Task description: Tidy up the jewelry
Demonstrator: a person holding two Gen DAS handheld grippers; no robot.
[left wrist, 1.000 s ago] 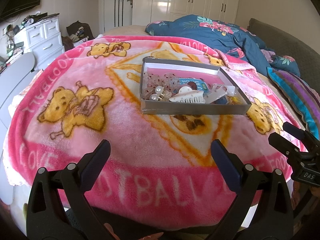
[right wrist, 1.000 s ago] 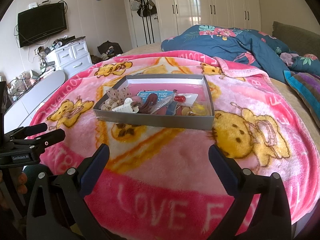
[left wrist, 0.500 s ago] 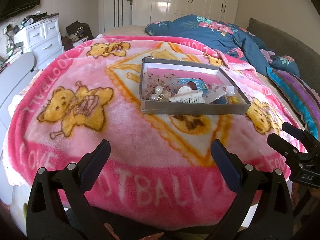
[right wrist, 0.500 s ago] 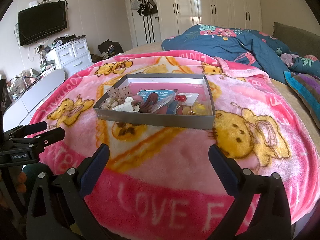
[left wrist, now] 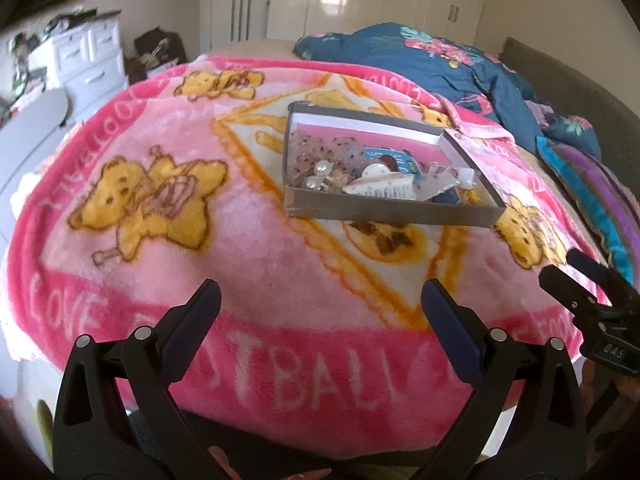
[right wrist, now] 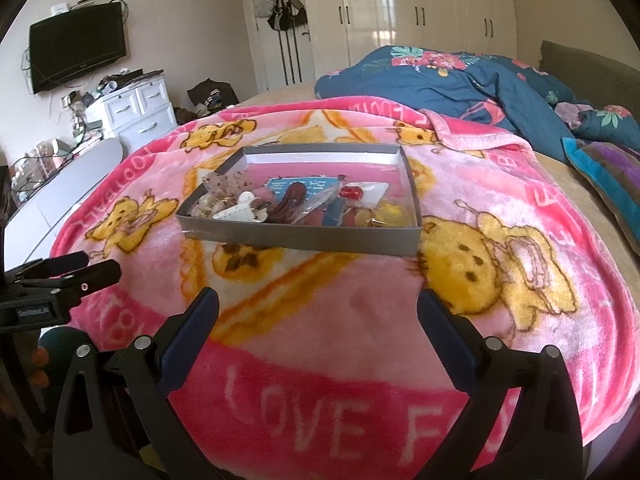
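Observation:
A shallow grey box (left wrist: pixel 384 212) lies on a pink bear-print blanket (left wrist: pixel 160 240), also in the right wrist view (right wrist: pixel 300 236). It holds jumbled jewelry: a white claw hair clip (left wrist: pixel 380 188), pearl earrings (left wrist: pixel 320 172), a blue card (right wrist: pixel 308 188), a brown clip (right wrist: pixel 292 204), a red bead (right wrist: pixel 352 192), yellow pieces (right wrist: pixel 388 214). My left gripper (left wrist: pixel 320 300) is open and empty, well short of the box. My right gripper (right wrist: pixel 318 308) is open and empty, also short of it.
A blue floral quilt (right wrist: pixel 460 76) and striped pillow (right wrist: pixel 608 176) lie at the bed's right. White drawers (right wrist: pixel 136 112) and a wall TV (right wrist: pixel 78 46) stand left; wardrobes (right wrist: pixel 400 12) line the back. The blanket's near edge drops off below both grippers.
Both grippers have crept slightly forward toward the box and stayed open. Nothing in the box has moved.

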